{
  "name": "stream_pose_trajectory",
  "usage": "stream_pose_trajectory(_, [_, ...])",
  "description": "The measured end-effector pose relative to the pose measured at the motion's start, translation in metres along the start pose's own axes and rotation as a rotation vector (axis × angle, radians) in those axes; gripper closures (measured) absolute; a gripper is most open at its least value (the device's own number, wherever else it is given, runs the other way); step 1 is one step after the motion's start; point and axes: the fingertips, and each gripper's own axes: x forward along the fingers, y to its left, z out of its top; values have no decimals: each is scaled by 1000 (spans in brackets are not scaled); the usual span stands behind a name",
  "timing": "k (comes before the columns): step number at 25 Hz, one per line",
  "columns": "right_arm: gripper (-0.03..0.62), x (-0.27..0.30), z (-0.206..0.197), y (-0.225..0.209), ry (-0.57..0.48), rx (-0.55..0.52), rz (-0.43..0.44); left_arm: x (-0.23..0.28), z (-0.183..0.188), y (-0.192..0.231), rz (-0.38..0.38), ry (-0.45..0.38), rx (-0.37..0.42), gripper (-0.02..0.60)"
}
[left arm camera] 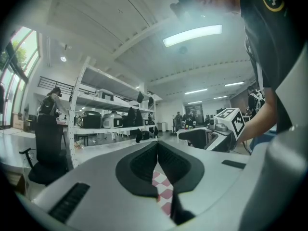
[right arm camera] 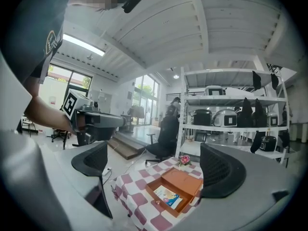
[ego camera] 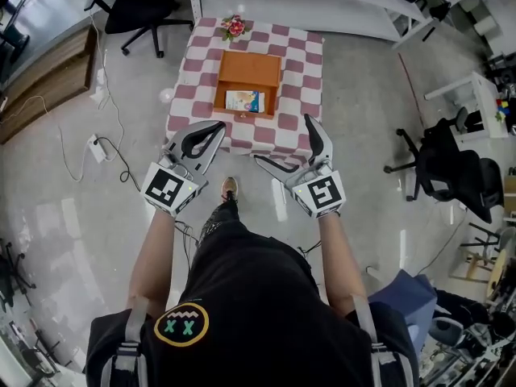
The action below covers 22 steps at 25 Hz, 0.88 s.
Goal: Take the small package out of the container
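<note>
An open orange box (ego camera: 249, 72) lies on a table with a red-and-white checkered cloth (ego camera: 295, 81). Inside it lies the small package (ego camera: 244, 101), light-coloured with a blue and orange print. The right gripper view also shows the box (right arm camera: 179, 182) and the package (right arm camera: 168, 197), between and beyond the jaws. Both grippers hang in front of the table's near edge, apart from the box. My left gripper (ego camera: 216, 129) is shut, its pads touching with nothing between them (left arm camera: 157, 147). My right gripper (ego camera: 287, 142) is open and holds nothing (right arm camera: 156, 166).
A small pink flower bunch (ego camera: 234, 27) stands at the table's far edge. A black office chair (ego camera: 145, 8) is at the far left, and another (ego camera: 451, 168) at the right. Cables and a power strip (ego camera: 95, 147) lie on the floor at the left. A white shelf rack (right arm camera: 231, 114) holds appliances.
</note>
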Motion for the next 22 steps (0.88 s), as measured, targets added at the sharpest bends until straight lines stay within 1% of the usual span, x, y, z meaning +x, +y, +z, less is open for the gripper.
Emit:
stream_pose_trajectory(9, [-1, 60, 3, -26, 31, 4, -11, 25, -10, 59, -32, 7, -18, 563])
stream_pose_trajectory(13, [-1, 83, 0, -35, 51, 4, -17, 33, -16, 83, -30, 6, -20, 563])
stream_pose_trajectory(18, [-1, 103, -5, -46, 73, 7, -27, 43, -25, 100, -54, 11, -48, 563])
stream_pose_trajectory(22, [-1, 110, -9, -53, 86, 11, -28, 49, -27, 105, -58, 15, -51, 563])
